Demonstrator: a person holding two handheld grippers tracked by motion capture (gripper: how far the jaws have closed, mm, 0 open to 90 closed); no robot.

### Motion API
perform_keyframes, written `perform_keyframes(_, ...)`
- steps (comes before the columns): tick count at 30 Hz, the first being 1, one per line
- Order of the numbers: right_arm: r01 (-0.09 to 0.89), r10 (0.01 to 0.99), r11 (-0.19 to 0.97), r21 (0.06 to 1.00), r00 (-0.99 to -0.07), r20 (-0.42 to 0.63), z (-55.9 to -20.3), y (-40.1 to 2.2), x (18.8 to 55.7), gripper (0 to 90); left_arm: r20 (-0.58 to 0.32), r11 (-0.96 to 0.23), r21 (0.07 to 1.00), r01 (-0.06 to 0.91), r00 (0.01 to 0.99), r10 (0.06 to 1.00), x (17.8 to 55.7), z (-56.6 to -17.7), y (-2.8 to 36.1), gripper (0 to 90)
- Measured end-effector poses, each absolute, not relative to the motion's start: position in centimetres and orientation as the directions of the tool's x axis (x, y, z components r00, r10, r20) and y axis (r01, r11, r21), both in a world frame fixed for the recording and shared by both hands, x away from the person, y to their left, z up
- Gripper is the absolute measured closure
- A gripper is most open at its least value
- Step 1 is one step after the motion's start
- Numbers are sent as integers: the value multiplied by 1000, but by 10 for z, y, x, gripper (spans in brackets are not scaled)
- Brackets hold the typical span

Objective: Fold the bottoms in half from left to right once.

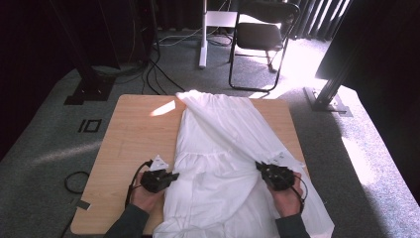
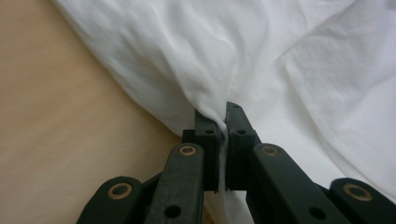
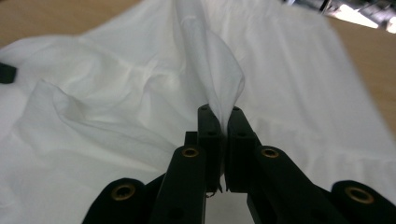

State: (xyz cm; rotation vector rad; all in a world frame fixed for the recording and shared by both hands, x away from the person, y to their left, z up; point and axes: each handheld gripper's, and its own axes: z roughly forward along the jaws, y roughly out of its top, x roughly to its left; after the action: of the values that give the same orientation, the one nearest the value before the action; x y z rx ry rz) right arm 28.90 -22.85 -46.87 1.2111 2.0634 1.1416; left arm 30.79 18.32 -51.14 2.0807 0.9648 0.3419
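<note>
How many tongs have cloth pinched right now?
2. Left tongs grip the white cloth at its left edge; right tongs hold a fold at its right side.

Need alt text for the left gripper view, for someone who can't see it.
The left tool is shut on a pinched fold of the white garment, which spreads across the top and right. Bare wooden table shows at the left.
</note>
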Motion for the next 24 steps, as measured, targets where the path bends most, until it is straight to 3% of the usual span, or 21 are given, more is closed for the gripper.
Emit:
perform_keyframes(4, 430, 841, 206, 879, -537, 66, -444, -242, 277, 873, -66, -332, 825, 457, 662, 747, 290, -465, 206, 878)
perform_keyframes(8, 394, 856, 258, 882, -517, -20, -435, -237, 266, 873, -70, -331, 847, 416, 704, 706, 282, -442, 196, 852)
perform_keyframes(13, 419, 947, 181, 890, -319, -43, -428, -287, 268, 869, -76, -356, 858, 369, 778, 624, 287, -452, 157, 556)
perform_keyframes(20, 669, 980, 131, 731, -199, 7, -514, -336, 315, 816, -85, -450, 759, 471, 757, 648, 309, -510, 106, 386)
perform_keyframes(24, 732, 986, 139, 667, -167, -22, -546, -340, 322, 709, -7, -546, 681, 489, 749, 662, 314, -541, 85, 431)
